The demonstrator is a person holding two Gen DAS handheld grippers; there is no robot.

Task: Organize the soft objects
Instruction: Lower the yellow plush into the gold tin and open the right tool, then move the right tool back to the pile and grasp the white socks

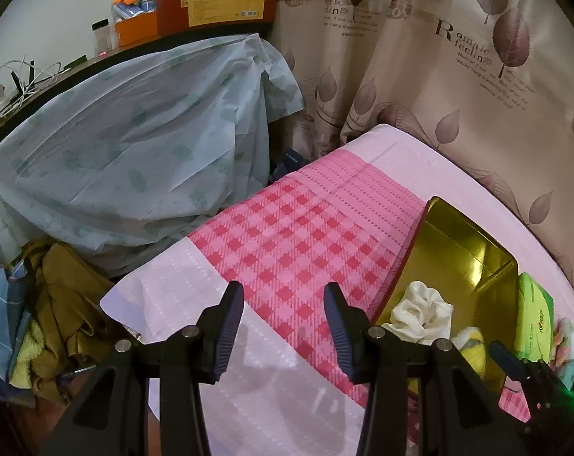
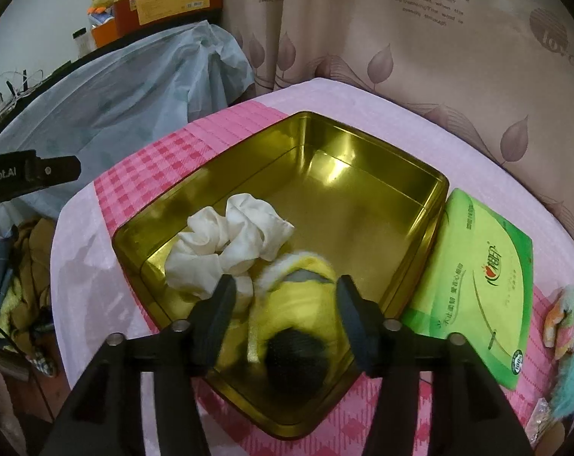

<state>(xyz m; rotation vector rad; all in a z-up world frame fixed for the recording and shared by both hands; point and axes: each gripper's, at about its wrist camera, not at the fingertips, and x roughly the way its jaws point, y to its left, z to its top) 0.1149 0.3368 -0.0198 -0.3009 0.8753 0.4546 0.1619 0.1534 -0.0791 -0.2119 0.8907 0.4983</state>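
Yellow plush toy [image 2: 298, 304] lies in the near end of the gold tin [image 2: 362, 144], touching the white cloth scrunchie [image 2: 230, 235], as the right wrist view shows; the right gripper [image 2: 287, 304] hangs over it with jaws parted to either side of the toy, the pads not visibly pressing, so it appears released. Risk: a pad could snag the plush pile on withdrawal and drag the toy back over the rim, or knock the light tin across the smooth cover. A green tissue pack [image 2: 484, 296] lies just beside the tin, and a pastel plush item [image 2: 568, 326] waits at the right edge. In the left wrist view the left gripper [image 1: 283, 319] hovers over the pink checked bedcover [image 1: 287, 235], jaws well apart and empty, the tin to its right. Behind stand a leaf-print curtain [image 1: 457, 76], a pale sheet-draped mound [image 1: 135, 152] and a cluttered shelf [image 1: 195, 34].
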